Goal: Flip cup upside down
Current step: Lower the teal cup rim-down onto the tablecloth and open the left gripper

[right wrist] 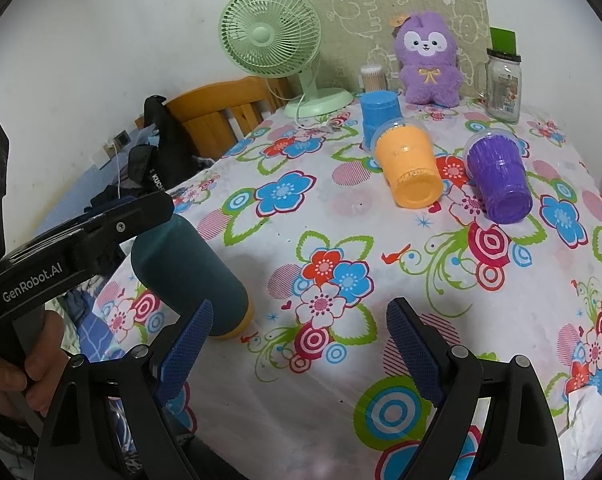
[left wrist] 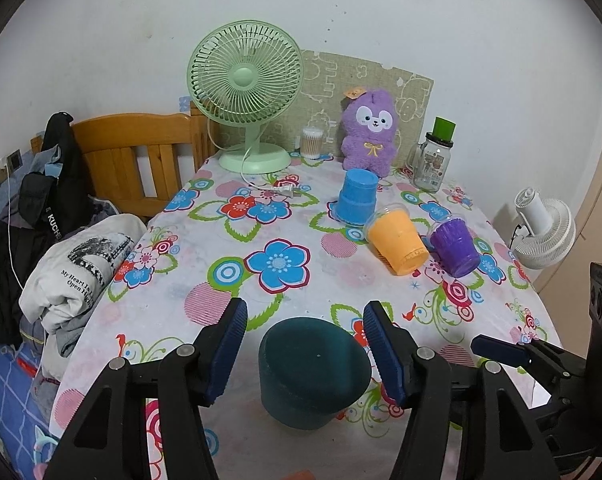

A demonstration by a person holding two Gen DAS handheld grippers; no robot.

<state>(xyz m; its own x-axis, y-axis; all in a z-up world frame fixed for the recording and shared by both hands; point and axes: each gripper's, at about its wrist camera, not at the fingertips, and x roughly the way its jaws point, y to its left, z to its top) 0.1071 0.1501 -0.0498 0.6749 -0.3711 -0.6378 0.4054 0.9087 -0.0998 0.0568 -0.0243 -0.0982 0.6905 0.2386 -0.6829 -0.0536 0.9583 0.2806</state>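
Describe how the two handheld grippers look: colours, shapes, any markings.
Both the left gripper and the right gripper have black angular plastic arms with silver pivot bolts, ending in dark blue ribbed finger pads. White "GenRobot.AI" lettering marks the left gripper's side. No cables show.

You face a plain white wall (left wrist: pixel 381 8), scuffed and marked in places. The bench in front of you wears a floral tablecloth (left wrist: pixel 229 248) with blue and red flowers. At its far edge a beige foam mat (left wrist: pixel 329 80) printed with cartoon outlines leans against the wall. To your left stands a wooden headboard (left wrist: pixel 141 148) with vertical slats, a black garment (left wrist: pixel 61 176) draped over its end. Below it, folded clothes (left wrist: pixel 77 272) pile on a bed with a blue checked sheet (left wrist: pixel 5 400). A wall socket (left wrist: pixel 15 160) with a white cable sits on the left wall. The light is even and dim.
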